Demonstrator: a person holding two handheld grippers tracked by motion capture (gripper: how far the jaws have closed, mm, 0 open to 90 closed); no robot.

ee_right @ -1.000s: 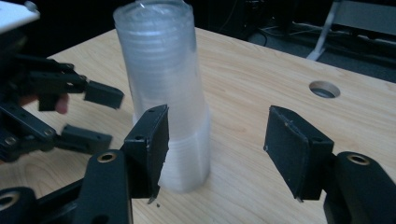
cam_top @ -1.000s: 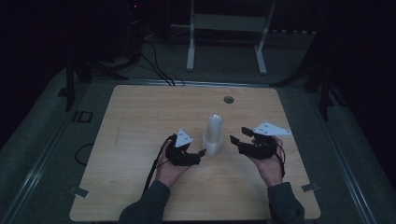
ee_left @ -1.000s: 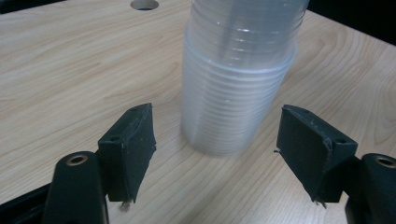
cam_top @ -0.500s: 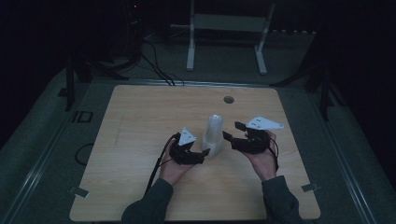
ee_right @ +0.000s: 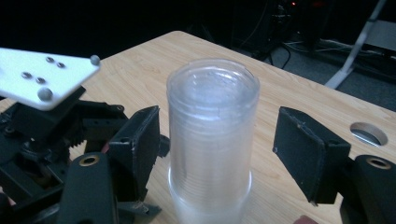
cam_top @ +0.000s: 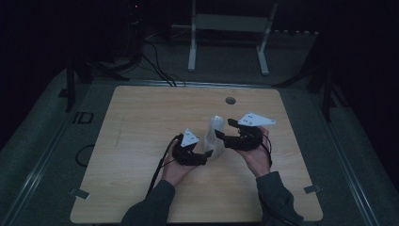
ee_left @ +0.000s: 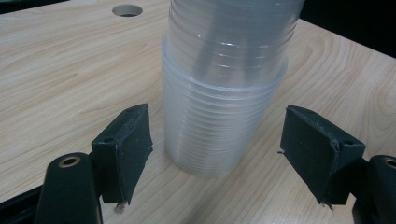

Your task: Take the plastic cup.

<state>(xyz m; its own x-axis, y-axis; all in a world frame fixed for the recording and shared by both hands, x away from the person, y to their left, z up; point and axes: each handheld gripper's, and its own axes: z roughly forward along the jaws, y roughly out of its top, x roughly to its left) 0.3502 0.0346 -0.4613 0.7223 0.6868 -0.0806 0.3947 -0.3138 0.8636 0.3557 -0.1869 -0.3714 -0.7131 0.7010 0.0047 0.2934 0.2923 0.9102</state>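
A stack of clear plastic cups (cam_top: 214,136) is standing upside down on the wooden counter (cam_top: 141,117), slightly below and right of its middle. Both grippers are flanking it. The left gripper (cam_top: 203,157) is sitting at about 8 o'clock from the stack, low by its base; the right gripper (cam_top: 221,136) is reaching in from 3 o'clock, higher up the stack.

In the left gripper view the stack of clear plastic cups (ee_left: 224,88) is rising between the two black jaws – both are standing apart from it, with bare counter (ee_left: 60,70) showing on either side, so this gripper is released and grasping nothing. Its jaws have just been opening a little.

In the right gripper view the stack of clear plastic cups (ee_right: 212,135) is again standing between the jaws, with a clear gap on the right and a narrow one on the left – released too, the jaws having just been opening around it. The left gripper (ee_right: 135,214), with its pale plate, is showing at 9 o'clock behind the stack.

A round hole (cam_top: 230,100) in the counter is lying at 12 o'clock from the stack, near the far edge. A white stand (cam_top: 226,28) is resting on the floor beyond the counter.
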